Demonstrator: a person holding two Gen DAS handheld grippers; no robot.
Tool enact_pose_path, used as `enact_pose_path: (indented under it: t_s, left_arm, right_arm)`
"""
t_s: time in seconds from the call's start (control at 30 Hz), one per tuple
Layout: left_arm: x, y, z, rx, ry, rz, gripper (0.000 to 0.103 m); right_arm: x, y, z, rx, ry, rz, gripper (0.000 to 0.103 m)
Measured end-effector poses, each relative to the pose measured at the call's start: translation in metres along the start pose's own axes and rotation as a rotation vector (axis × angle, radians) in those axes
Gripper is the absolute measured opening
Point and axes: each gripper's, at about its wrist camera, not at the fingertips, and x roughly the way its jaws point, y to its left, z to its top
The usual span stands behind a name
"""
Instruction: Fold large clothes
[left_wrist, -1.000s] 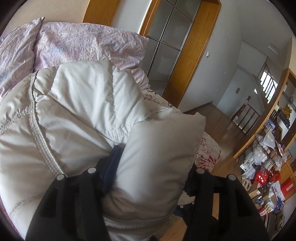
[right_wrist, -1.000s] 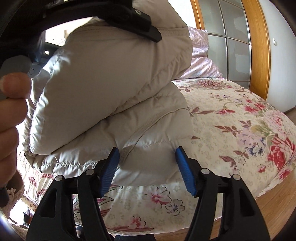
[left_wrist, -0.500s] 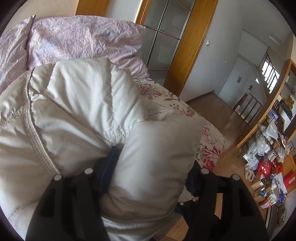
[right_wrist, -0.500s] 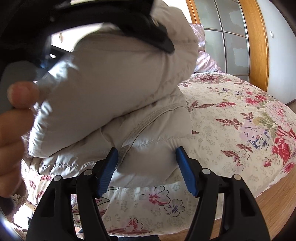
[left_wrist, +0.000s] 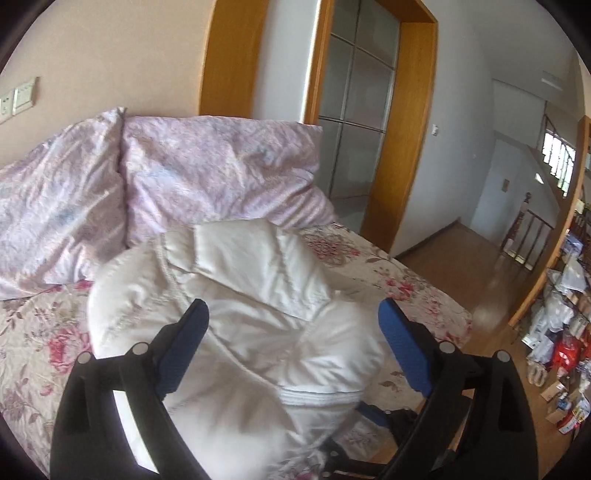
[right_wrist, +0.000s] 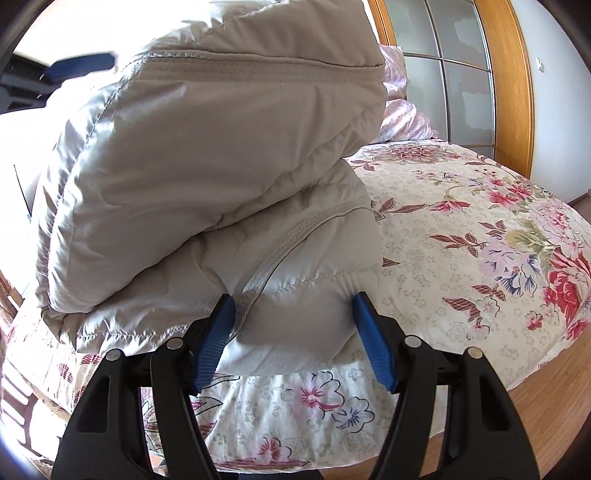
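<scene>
While the left wrist view alone takes in two lilac pillows (left_wrist: 207, 177) at the head of the bed (left_wrist: 413, 280), the right wrist view alone shows the folded layers of one pale puffer jacket (right_wrist: 207, 177) stacked on the floral bedspread (right_wrist: 461, 236). Above the jacket, the left gripper (left_wrist: 293, 339) is opening, its pads clear of the fabric; the right gripper (right_wrist: 293, 325) pinches the bottom fold.
</scene>
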Motion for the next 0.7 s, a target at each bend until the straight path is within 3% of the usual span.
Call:
enact_pose_path:
  t_s: [0.1, 0.3, 0.43, 0.7]
  left_arm:
    - [0.005, 0.039, 0.000, -0.062, 0.017, 0.122, 0.093]
    - [0.030, 0.100, -0.007, -0.157, 0.048, 0.257, 0.091]
    - [0.054, 0.103, -0.024, -0.155, 0.103, 0.253, 0.091]
    - [0.072, 0.088, -0.030, -0.103, 0.101, 0.277, 0.091]
  right_arm:
    - [0.000, 0.000, 0.000, 0.000, 0.001, -0.003, 0.067]
    - [0.000, 0.001, 0.000, 0.000, 0.001, -0.008, 0.068]
    - [0.000, 0.001, 0.000, -0.005, 0.001, -0.010, 0.068]
    - [0.002, -0.001, 0.001, -0.009, 0.002, -0.010, 0.070]
